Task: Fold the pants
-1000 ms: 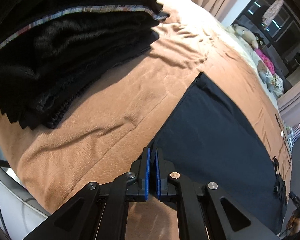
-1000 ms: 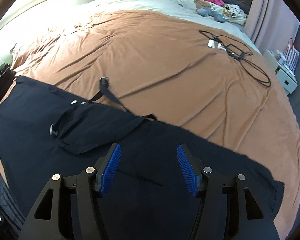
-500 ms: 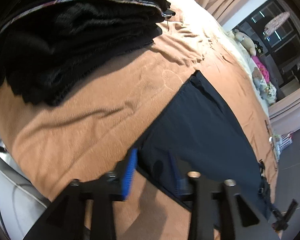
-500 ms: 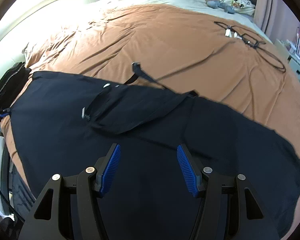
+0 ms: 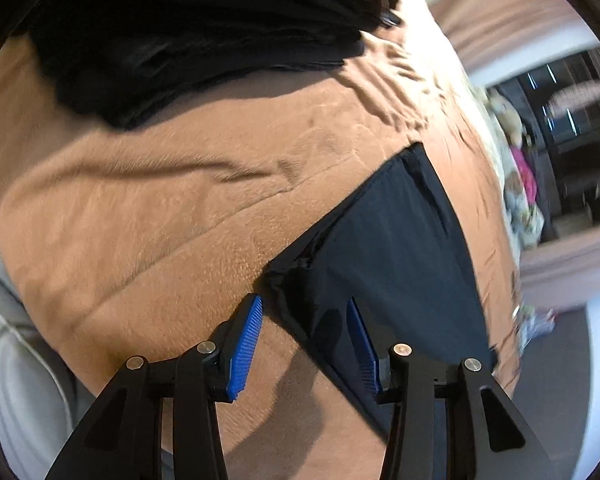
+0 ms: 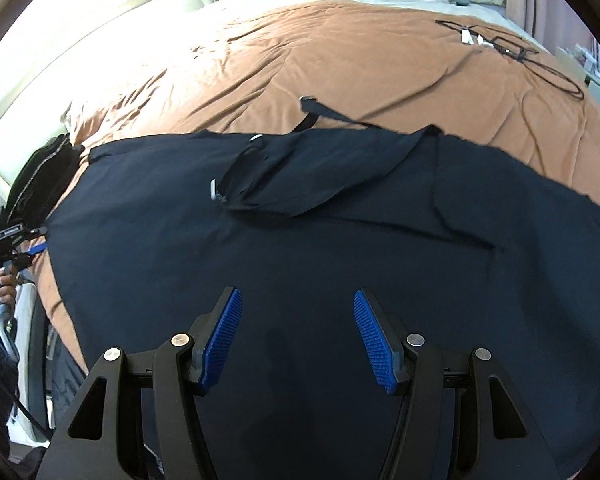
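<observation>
Daylight blows out the upper left of the right view; the left view is motion-blurred, fisheye edges dark.

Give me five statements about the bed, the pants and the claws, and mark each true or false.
1. The pants lie spread on a brown blanket. True.
2. The right claw is clamped on a strap. False: it is open, gripping nothing.
3. A pile of black clothes sits on the bed beyond the left claw. True.
4. The left claw is shut. False: its jaws have just been opening and now straddle the pants' edge.
5. A black cable lies on the blanket. True.
</observation>
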The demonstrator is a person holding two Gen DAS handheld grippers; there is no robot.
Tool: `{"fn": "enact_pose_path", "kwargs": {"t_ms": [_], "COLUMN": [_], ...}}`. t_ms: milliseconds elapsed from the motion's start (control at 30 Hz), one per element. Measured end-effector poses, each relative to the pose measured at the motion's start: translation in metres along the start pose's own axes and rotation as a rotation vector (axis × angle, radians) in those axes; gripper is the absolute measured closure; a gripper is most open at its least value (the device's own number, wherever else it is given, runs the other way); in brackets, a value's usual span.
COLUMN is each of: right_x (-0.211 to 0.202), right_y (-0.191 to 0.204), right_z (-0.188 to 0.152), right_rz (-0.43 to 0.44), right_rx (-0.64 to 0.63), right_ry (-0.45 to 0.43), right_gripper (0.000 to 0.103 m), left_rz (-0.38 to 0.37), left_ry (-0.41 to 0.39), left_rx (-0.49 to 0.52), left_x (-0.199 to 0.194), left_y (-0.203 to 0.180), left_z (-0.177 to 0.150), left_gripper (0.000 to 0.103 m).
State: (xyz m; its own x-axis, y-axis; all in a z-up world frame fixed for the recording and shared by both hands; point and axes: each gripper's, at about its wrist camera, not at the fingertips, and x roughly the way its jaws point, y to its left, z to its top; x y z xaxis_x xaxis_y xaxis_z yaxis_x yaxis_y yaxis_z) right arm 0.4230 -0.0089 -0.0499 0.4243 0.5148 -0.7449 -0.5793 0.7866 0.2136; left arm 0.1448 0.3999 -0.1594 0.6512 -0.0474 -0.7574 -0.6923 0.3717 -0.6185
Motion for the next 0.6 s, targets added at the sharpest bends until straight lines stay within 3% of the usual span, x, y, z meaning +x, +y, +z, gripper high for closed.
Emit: {"fn": "enact_pose_path", "kwargs": {"t_ms": [133,300,467,600], "right_x": [0.008,0.016,0.011,0.017], "right_y": [0.001,0.005,0.018,0.029], "right_z": [-0.006,-0.006,-0.006,-0.006], "right_rz": [0.033,0.043,0.041,0.051], "right_rx": [0.014,0.048,0.053,0.063], "right_ry": [0.004,-0.011,-0.063,-0.079], "right_gripper": [0.046,0.046,0.046,0.046], "left_rz": [-0.037,-0.06,-0.154,-0.141], "left_ry": [0.001,-0.044,-0.032,-0.034], "left_rx": [-0.044,-0.012,-0.09,-0.063], "left_x": [0.004,0.009,0.008,0.01], "left_y": [0.001,-0.003,0.007,0.001], "left_z": [0.003,0.008,0.001,0.0], "left_gripper": [0.051,0.051,0.052,0.055]}}
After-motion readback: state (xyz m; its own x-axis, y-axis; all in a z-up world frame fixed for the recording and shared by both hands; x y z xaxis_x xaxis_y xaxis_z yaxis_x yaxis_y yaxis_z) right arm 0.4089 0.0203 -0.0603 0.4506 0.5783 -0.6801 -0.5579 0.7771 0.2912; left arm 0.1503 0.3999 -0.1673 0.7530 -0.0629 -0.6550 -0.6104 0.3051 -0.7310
